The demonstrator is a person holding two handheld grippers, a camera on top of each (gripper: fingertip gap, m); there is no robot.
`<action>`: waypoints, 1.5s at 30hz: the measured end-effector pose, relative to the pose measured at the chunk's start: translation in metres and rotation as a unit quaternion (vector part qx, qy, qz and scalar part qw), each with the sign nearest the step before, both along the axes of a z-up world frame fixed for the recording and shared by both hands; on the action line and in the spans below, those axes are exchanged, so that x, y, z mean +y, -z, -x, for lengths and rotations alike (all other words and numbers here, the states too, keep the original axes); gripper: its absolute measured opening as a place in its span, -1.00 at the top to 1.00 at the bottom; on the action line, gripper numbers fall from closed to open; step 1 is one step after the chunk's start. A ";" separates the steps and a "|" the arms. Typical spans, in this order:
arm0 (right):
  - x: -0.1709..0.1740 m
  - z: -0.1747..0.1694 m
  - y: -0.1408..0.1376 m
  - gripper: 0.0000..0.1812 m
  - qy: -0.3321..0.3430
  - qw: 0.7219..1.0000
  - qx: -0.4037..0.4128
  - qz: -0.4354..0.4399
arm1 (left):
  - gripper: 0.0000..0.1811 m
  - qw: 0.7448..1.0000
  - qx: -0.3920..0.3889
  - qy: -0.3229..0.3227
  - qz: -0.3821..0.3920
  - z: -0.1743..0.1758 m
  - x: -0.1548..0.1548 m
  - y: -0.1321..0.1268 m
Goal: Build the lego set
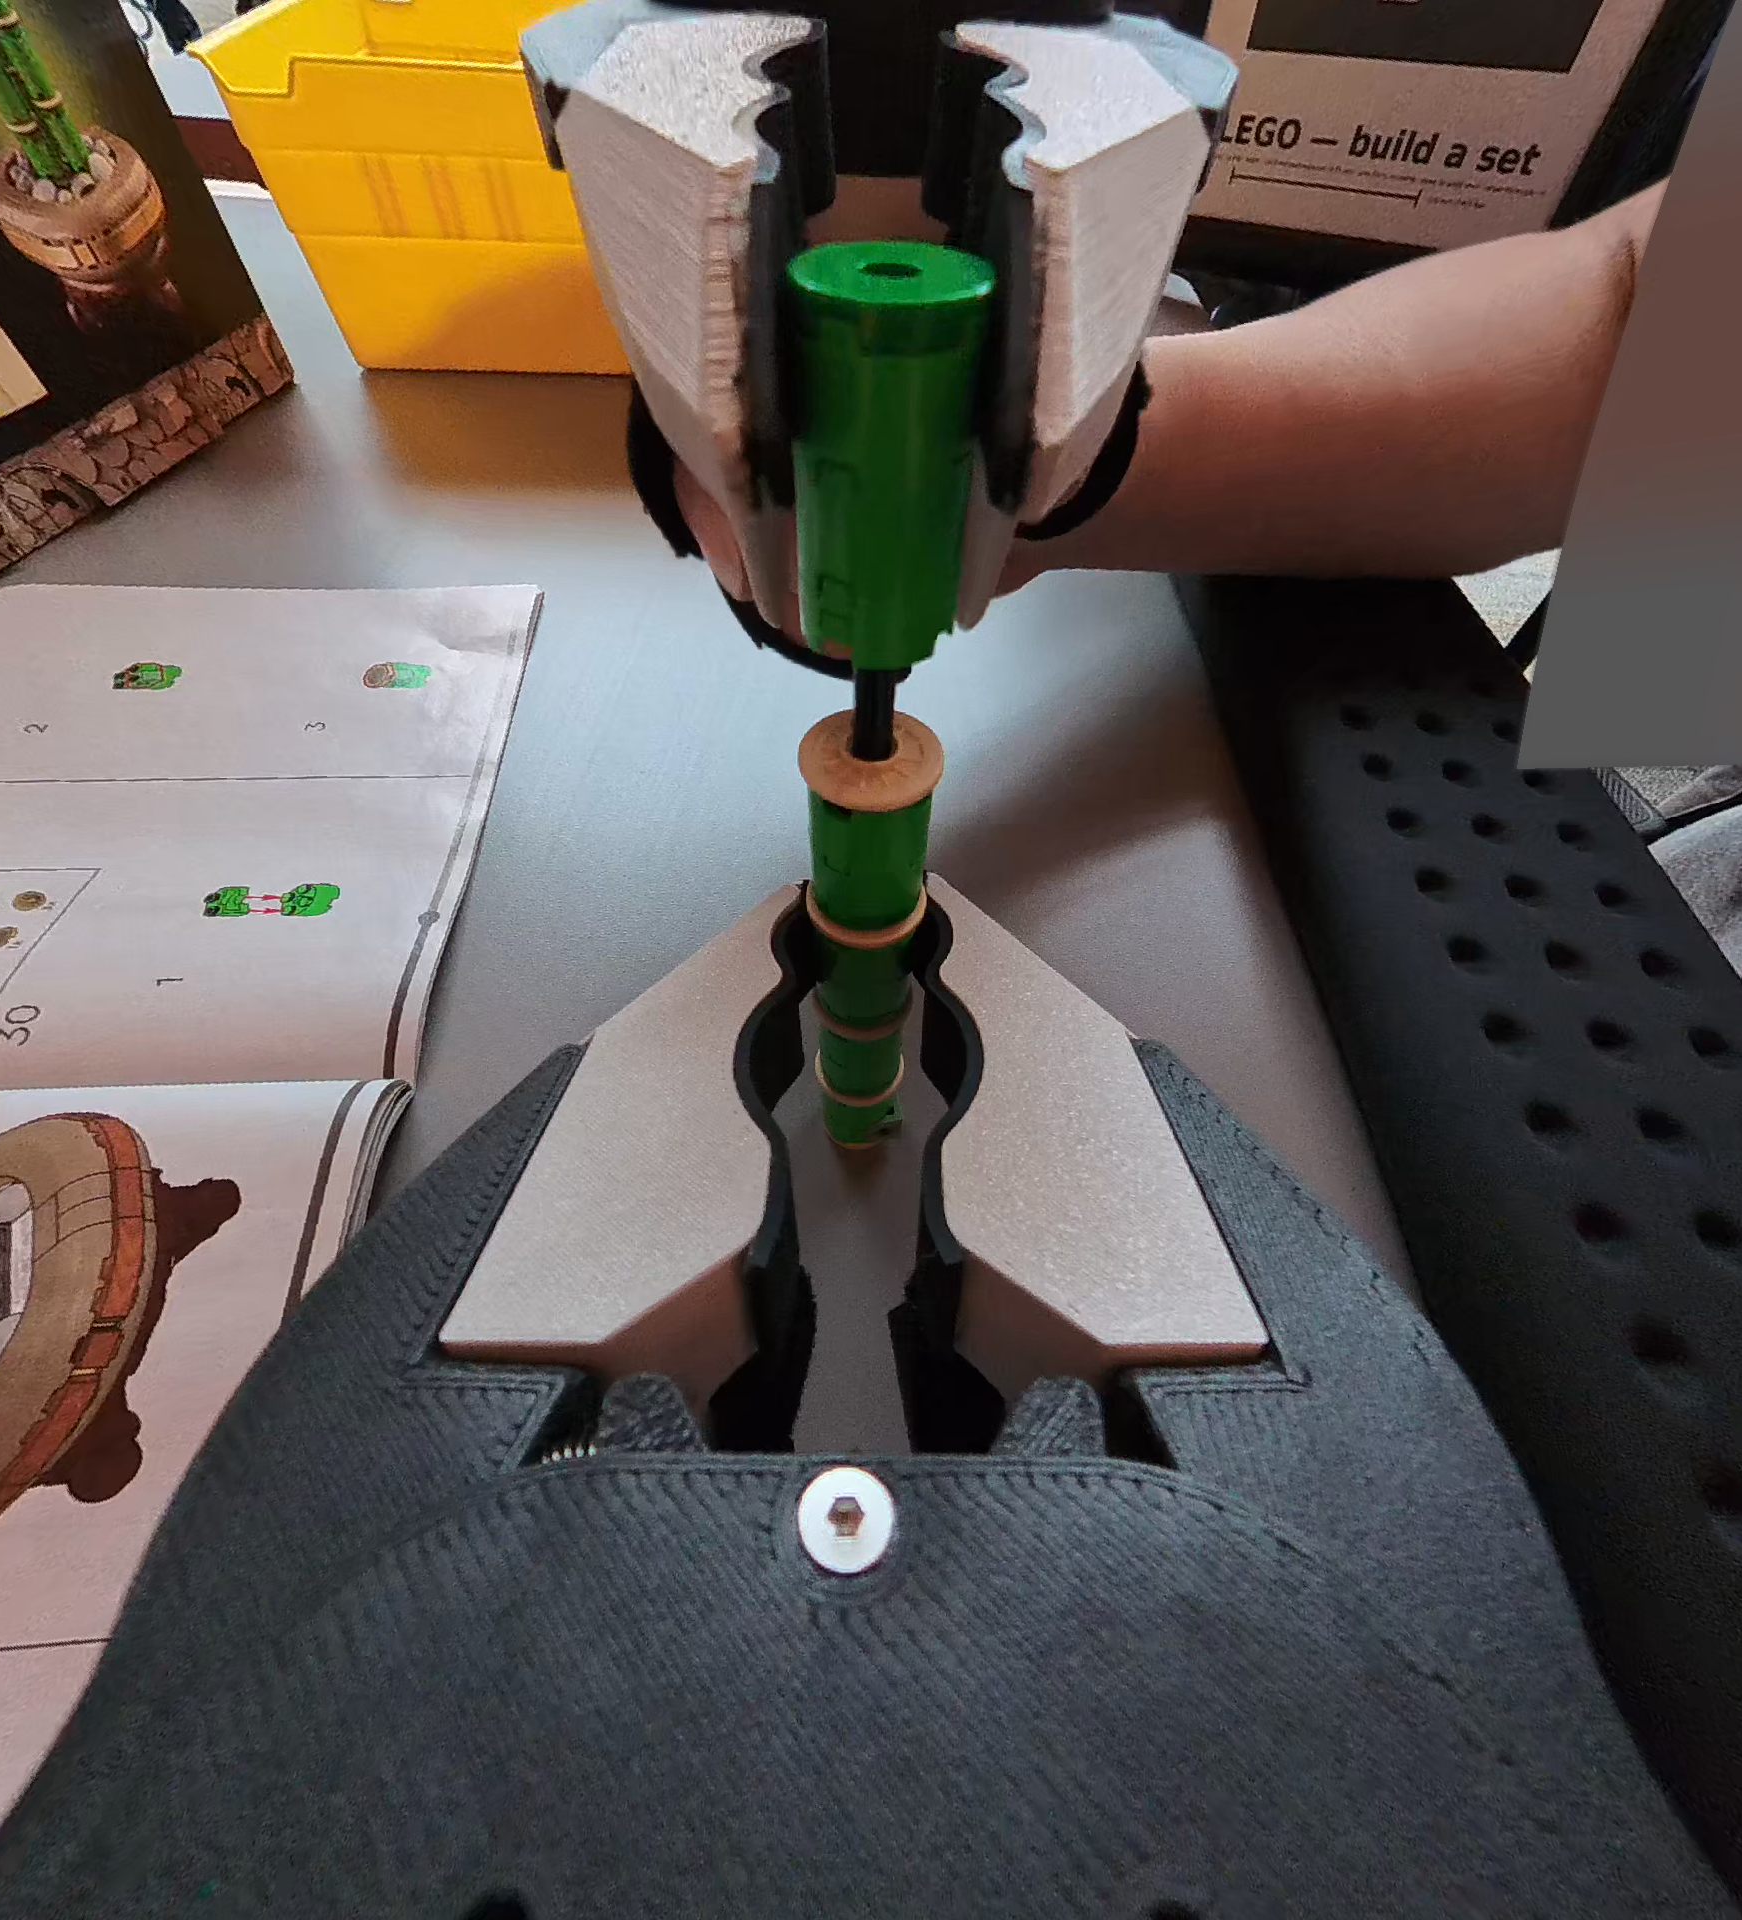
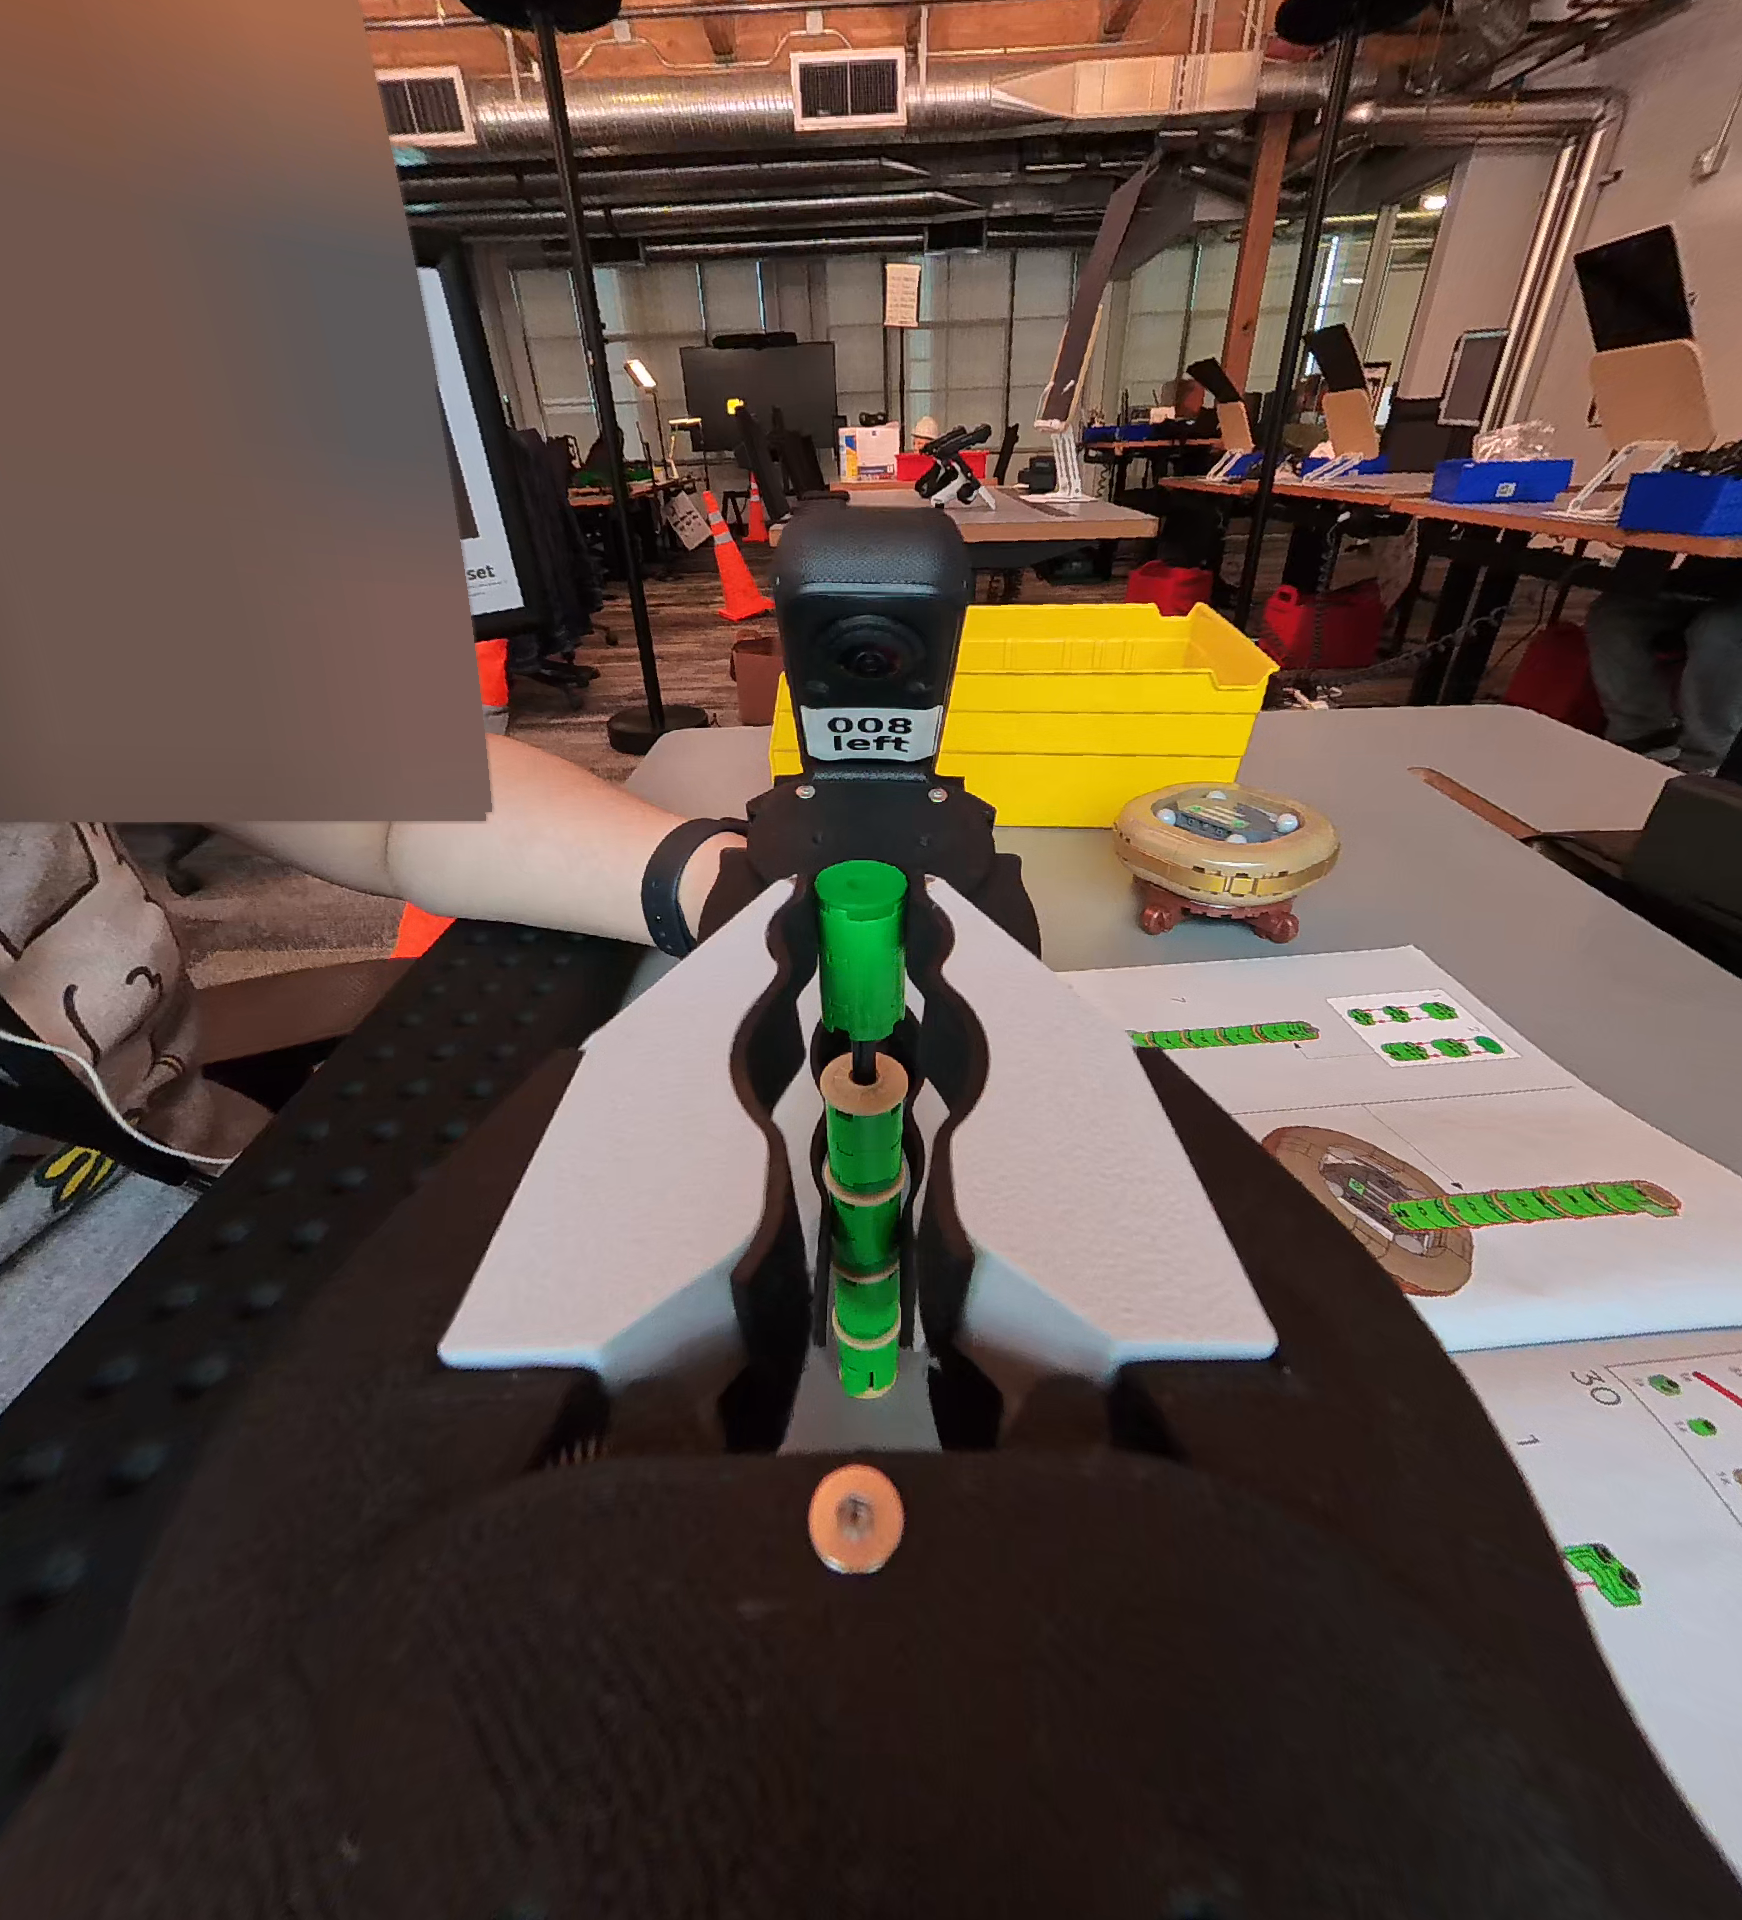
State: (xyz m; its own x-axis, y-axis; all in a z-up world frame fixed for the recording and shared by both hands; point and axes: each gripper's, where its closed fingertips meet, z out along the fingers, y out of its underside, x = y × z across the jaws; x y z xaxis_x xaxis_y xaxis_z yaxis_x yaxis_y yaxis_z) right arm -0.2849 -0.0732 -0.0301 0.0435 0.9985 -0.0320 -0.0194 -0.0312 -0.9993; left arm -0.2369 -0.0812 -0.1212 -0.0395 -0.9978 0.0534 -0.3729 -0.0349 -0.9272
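**Spotter:** Left wrist view first. Your left gripper (image 1: pixel 865 914) is closed to a narrow gap around the lower bamboo stalk (image 1: pixel 862 997), tips pinching at a tan ring. The stalk stands upright, and its foot looks to rest on the grey table (image 1: pixel 638 727).

**Lead:** Opposite, your right gripper (image 1: pixel 872 520) is clamped on the green cylinder (image 1: pixel 882 457). A stretch of black axle (image 1: pixel 872 701) shows bare between that cylinder and the tan disc (image 1: pixel 872 769). I judge you're partway through threading this segment on.

**Spotter:** So your next move calls for a straight push down the axle until cylinder meets disc. Hold the left grip firm, or the stalk may tip.

**Lead:** On the table, the instruction booklet (image 1: pixel 171 831) lies open beside the stalk. The set's box (image 1: pixel 67 260) and a yellow bin (image 1: pixel 410 208) stand beyond it, and a black perforated mat (image 1: pixel 1521 987) lies on the other side.

**Spotter:** Right wrist view now. Your right fingers frame the same upright stalk and close on the cylinder at its top. The left gripper's camera (image 2: pixel 872 644) faces you just behind. You can't tell from here how the left jaws stand.

**Lead:** The tan pot base (image 2: pixel 1225 842), where I take it the stalk is bound, sits apart near the bin. Behind is an open workshop with exposed ducts (image 2: pixel 638 104), benches carrying blue bins (image 2: pixel 1719 504), and an orange cone (image 2: pixel 737 571).
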 end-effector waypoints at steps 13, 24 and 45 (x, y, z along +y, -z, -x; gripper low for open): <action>-0.003 -0.002 0.003 0.81 -0.007 1.000 -0.001 -0.003 | 0.83 1.000 0.000 0.000 0.004 0.000 0.000 0.000; -0.001 0.000 0.005 0.81 -0.002 1.000 -0.010 0.002 | 0.82 1.000 0.000 0.000 0.005 0.000 0.000 0.000; 0.007 -0.004 0.004 0.82 0.009 1.000 -0.013 0.014 | 0.83 1.000 0.001 -0.004 0.019 -0.001 0.002 0.001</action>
State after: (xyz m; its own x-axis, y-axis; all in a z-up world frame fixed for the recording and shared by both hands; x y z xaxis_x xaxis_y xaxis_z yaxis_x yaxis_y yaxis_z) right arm -0.2808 -0.0661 -0.0345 0.0630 0.9963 -0.0590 0.0056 -0.0594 -0.9982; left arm -0.2360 -0.0791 -0.1220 -0.0313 -0.9954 0.0909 -0.3745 -0.0726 -0.9244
